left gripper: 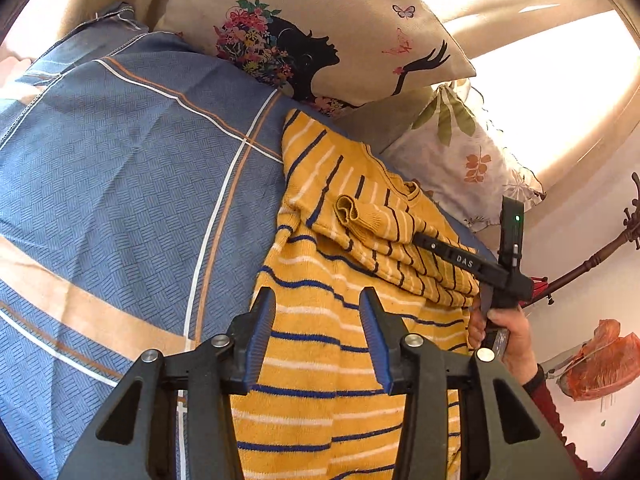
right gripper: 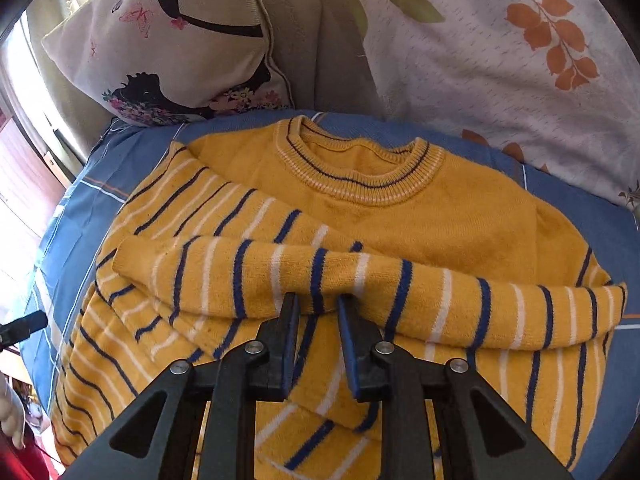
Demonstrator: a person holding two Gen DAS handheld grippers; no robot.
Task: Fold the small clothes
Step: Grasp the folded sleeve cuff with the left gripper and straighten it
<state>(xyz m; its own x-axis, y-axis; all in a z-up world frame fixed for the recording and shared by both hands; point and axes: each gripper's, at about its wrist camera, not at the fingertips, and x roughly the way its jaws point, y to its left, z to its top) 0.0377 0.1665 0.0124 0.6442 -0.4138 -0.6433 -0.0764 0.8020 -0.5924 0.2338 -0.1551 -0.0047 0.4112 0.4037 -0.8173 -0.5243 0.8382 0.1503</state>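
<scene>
A yellow sweater with blue and white stripes lies flat on the blue bedsheet, collar toward the pillows. Both sleeves are folded across its chest, the upper sleeve running from side to side. My right gripper hovers at that sleeve's near edge, its jaws a narrow gap apart with nothing pinched between them. In the left wrist view one of its fingers rests over the folded sleeve, with a hand on its handle. My left gripper stands open above the sweater's striped body, holding nothing.
A cushion with a dark silhouette and butterflies and a leaf-print pillow lean at the head of the bed. The checked blue sheet spreads wide to the left. An orange bag and a dark wooden stand are beyond the bed's right side.
</scene>
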